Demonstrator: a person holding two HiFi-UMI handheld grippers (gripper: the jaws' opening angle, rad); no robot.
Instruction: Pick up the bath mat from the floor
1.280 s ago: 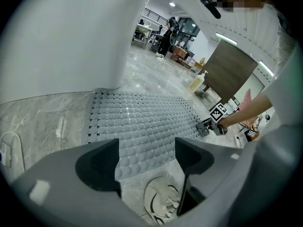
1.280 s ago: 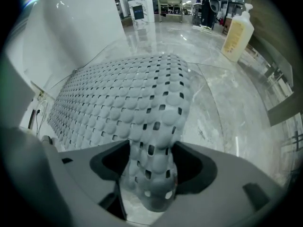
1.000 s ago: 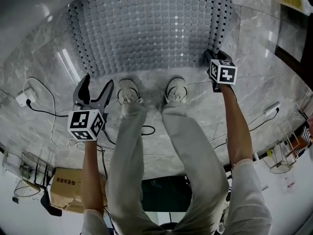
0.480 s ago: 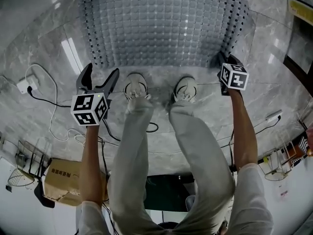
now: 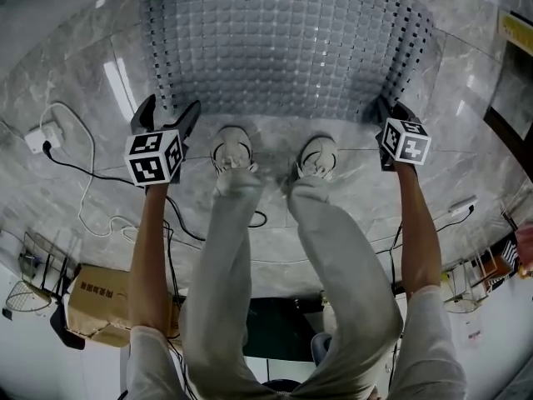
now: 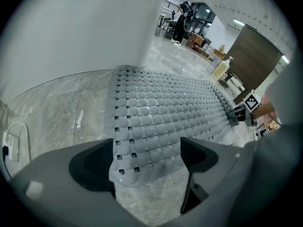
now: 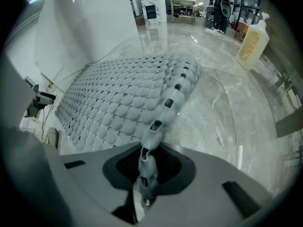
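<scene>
Since a second ago my left gripper (image 5: 171,108) has come forward from beside the shoes (image 5: 233,150) to the bath mat's (image 5: 287,40) near left corner. Its jaws are opening, with the corner between them but unpressed. My right gripper (image 5: 388,111) has clenched on the near right corner, pulling it up off the floor (image 5: 58,82); the rest lies flat. I judge the second grasp is in hand: next, close the left jaws, then raise both.
</scene>
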